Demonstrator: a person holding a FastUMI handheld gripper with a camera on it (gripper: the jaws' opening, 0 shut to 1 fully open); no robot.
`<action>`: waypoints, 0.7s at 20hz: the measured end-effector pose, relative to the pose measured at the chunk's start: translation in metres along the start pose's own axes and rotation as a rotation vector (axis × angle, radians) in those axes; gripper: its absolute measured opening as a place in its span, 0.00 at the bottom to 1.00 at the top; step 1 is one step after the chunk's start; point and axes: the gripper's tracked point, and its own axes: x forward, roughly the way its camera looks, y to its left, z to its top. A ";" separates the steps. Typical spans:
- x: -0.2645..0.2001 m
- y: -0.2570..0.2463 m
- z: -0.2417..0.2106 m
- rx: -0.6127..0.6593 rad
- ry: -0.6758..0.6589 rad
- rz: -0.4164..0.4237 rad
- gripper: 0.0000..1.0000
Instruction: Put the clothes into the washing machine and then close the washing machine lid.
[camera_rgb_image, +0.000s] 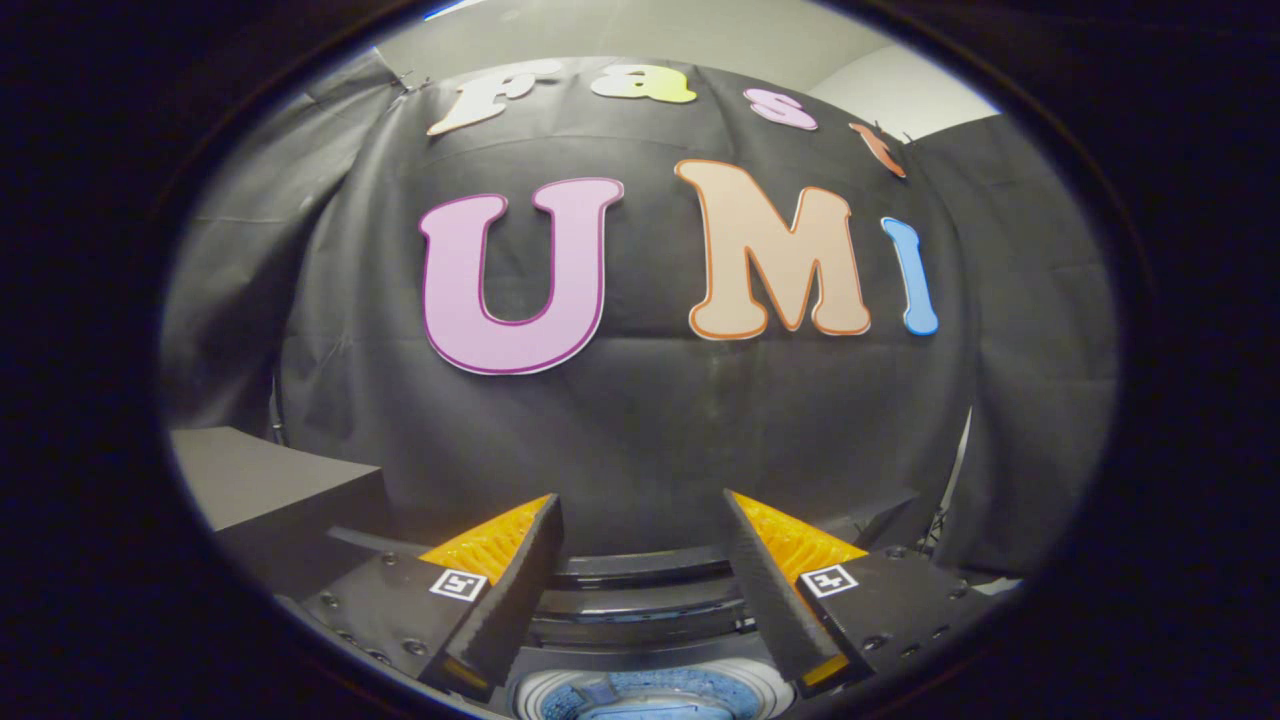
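My gripper is open, its two fingers spread wide with nothing between them. Below and between the fingers lies the round drum opening of the washing machine, with a pale rim and something blue inside that I cannot make out clearly. The machine's dark top panel runs in ridged bands just beyond the opening, between the fingers. The gripper hangs above the machine and points level at the black cloth wall behind it. No lid is clearly visible.
A grey box-like surface stands to the left of the machine, beside the left finger. Black cloth closes the booth behind and on both sides, with a pale wall above it.
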 end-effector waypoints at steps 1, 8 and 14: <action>-0.001 0.000 0.000 -0.001 0.003 -0.002 0.98; -0.008 -0.001 -0.001 -0.014 -0.028 0.012 0.98; -0.015 -0.002 -0.003 -0.010 -0.040 0.011 0.98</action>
